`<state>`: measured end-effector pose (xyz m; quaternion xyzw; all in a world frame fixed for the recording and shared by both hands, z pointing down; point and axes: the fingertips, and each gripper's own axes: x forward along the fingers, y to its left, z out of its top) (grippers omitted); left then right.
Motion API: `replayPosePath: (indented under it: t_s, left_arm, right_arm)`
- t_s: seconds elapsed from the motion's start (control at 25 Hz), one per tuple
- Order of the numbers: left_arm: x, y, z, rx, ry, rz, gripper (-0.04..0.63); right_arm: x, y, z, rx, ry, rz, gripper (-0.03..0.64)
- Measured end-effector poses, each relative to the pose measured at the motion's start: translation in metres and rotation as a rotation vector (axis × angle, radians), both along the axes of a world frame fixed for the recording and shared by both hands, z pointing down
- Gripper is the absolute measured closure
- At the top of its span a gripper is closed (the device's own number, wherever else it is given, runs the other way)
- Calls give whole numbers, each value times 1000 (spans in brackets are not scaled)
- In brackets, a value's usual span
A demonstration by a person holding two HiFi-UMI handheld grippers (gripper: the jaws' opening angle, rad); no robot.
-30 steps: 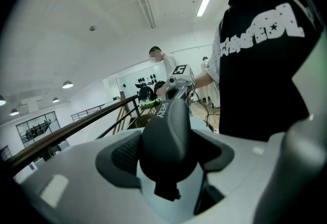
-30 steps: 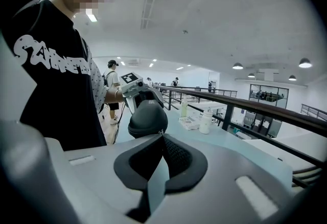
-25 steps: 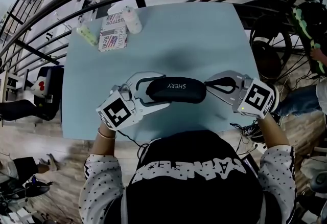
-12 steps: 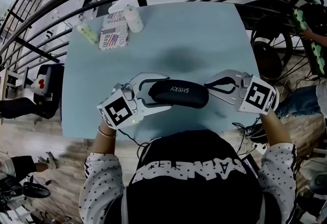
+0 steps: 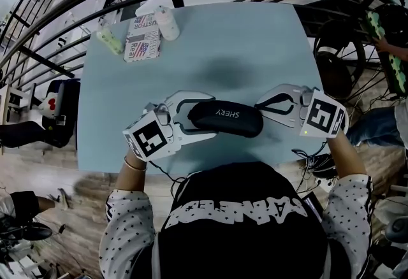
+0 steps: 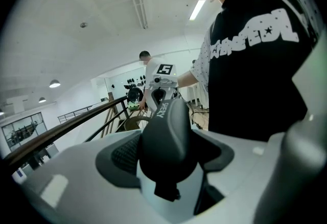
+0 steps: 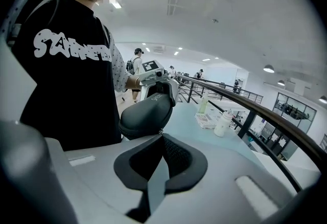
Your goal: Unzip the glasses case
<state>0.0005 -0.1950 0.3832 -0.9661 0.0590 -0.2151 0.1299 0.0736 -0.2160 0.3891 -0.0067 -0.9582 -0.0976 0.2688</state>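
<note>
The case [image 5: 226, 118] is lying at the near middle of the desk [image 5: 242, 42], its long axis running left to right. I cannot tell whether it is resting on the top or sitting just above it.

The left claw [image 5: 207, 115] is closing around the case's left end, one jaw on the far side and one on the near side, bracing it.

The right claw [image 5: 258, 106] is meeting the case's right end with its jaws drawn together tip to tip. In the right gripper view they are pinching what looks like the small zip pull [image 7: 161, 131].

So the pull is sitting at the right end, nearest the right claw. The case is stretching leftward from there, and I judge the zip will have to be drawn that way along the seam.

One case is showing, with two claws on it. Two bottles [image 5: 167, 23] and one printed box [image 5: 141, 39] are standing well apart, at the far left corner.
</note>
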Motion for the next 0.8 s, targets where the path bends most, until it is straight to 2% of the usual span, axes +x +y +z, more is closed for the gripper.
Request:
replayPosePath:
  t_s: [0.64,0.8]
  left_arm:
    - [5,9,-3,-4,8,48,595]
    - [8,11,-4,-6,13,51,595]
  right_arm:
    - [-12,3,-4,10,0,-95,611]
    - [-14,3,-7,3,-26,-107,611]
